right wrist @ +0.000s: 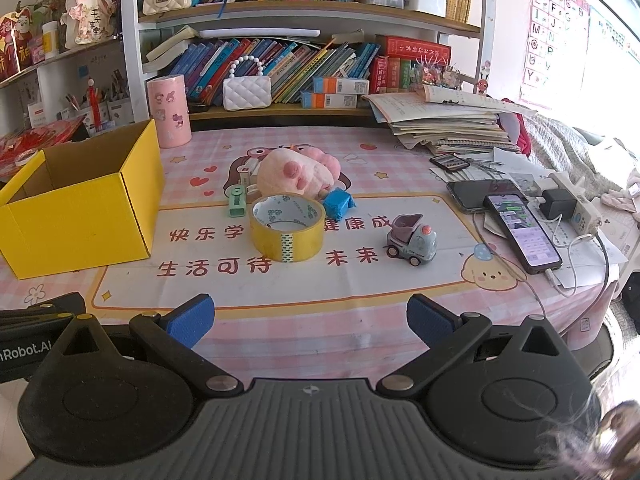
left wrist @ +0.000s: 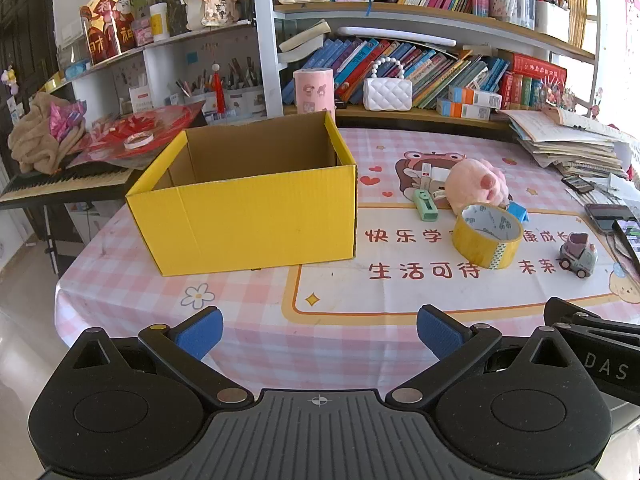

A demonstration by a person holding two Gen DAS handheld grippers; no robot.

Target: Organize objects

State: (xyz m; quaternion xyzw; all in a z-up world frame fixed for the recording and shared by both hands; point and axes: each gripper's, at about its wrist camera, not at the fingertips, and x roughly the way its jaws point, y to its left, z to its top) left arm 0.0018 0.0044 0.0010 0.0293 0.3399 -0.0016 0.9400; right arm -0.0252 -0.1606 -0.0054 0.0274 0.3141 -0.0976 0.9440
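Observation:
An open yellow cardboard box (left wrist: 248,216) (right wrist: 80,216) stands on the left of the table; its inside looks empty. To its right lie a yellow tape roll (left wrist: 487,240) (right wrist: 287,228), a pink plush toy (left wrist: 476,184) (right wrist: 296,174), a green stapler-like item (left wrist: 425,205) (right wrist: 237,201), a blue wrapped block (left wrist: 518,212) (right wrist: 338,202) and a small toy car (left wrist: 578,254) (right wrist: 412,242). My left gripper (left wrist: 319,334) is open and empty above the near table edge. My right gripper (right wrist: 310,320) is open and empty, in front of the tape roll.
Two phones (right wrist: 520,232) with cables and a charger lie at the right. A stack of books and papers (right wrist: 448,124) sits at the back right. A pink cylinder (right wrist: 168,110) and a white handbag (right wrist: 246,94) stand by the bookshelf. A keyboard (left wrist: 64,182) stands left of the table.

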